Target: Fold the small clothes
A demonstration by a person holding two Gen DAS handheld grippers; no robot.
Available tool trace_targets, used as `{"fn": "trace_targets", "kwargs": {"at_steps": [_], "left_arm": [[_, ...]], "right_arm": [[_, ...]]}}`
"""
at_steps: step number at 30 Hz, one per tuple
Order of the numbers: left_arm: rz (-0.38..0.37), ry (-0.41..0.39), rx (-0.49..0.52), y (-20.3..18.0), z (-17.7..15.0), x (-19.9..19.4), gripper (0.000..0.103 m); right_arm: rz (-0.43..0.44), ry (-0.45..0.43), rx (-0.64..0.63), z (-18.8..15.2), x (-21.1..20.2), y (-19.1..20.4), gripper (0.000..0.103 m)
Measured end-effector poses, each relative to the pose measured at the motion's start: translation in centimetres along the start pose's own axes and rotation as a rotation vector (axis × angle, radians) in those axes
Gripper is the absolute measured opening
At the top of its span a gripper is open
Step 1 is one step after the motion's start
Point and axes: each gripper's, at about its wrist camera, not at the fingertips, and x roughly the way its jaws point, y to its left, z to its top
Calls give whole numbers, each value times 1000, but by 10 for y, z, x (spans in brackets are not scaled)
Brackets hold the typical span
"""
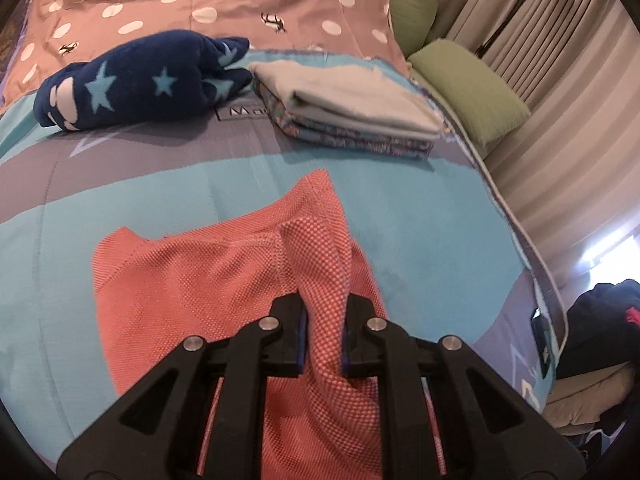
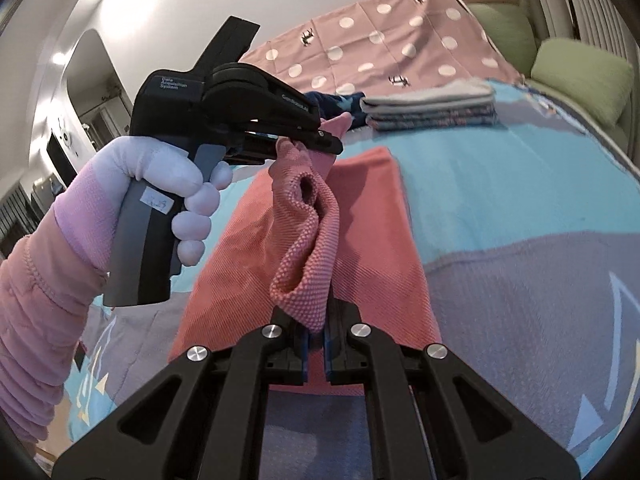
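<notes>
Both the left gripper (image 1: 324, 336) and the right gripper (image 2: 318, 354) have their jaws clamped on a raised edge of the coral garment (image 1: 168, 280), the rest spread on the bed (image 1: 432, 248), with bare quilt toward the folded stack (image 1: 352, 108) and the navy star cloth (image 1: 132, 80).

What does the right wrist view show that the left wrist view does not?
Only the right wrist view shows the gloved left hand holding the left gripper from outside, and the right gripper shut on the coral garment. Only the left wrist view shows the whole navy star garment and a floor lamp. Both show the coral garment pinched and lifted over the bed cover, the folded stack and green cushions.
</notes>
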Motion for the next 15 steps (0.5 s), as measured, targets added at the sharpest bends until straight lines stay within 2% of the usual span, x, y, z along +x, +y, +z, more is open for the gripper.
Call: {"fn": "trace_targets", "kwargs": {"at_steps": [15], "left_arm": [[24, 23, 20, -19, -2, 24, 13]], "right_arm": [[19, 16, 73, -3, -4, -14, 5]]}}
